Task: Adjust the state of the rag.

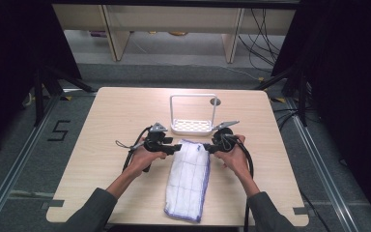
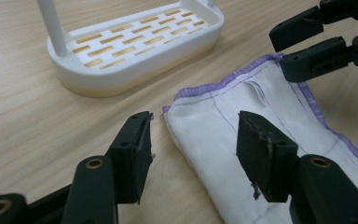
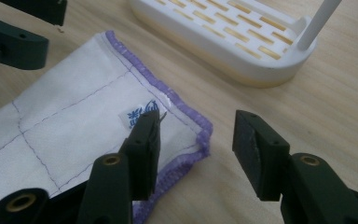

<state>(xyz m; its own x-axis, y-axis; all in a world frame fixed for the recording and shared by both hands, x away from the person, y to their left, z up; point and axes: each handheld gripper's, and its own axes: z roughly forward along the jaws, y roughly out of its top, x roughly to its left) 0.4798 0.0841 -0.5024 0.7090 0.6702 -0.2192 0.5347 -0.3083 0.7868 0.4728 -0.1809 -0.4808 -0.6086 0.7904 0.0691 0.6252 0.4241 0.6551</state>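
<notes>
A folded white cloth [image 1: 188, 179] with purple stitching lies lengthwise on the pale wooden surface [image 1: 111, 116], its far end pointing at a white slotted rack [image 1: 192, 125] with an upright hoop handle. A person's two hands hold a hand-held gripper at either far corner of the cloth. The left hand-held gripper [image 1: 178, 147] sits at the cloth's far left corner, jaws parted about halfway; in the left gripper view that corner lies between the two black jaws [image 2: 193, 140], one jaw over bare wood, the other over the cloth, neither pressing on it. The right hand-held gripper [image 1: 206, 147] mirrors it at the far right corner, also about half open; in the right gripper view [image 3: 196, 140] one jaw hangs over the cloth near a small printed label [image 3: 133, 116], the other over bare wood, with the purple hem between them and nothing gripped. The rack stands just beyond the cloth, apart from it.
</notes>
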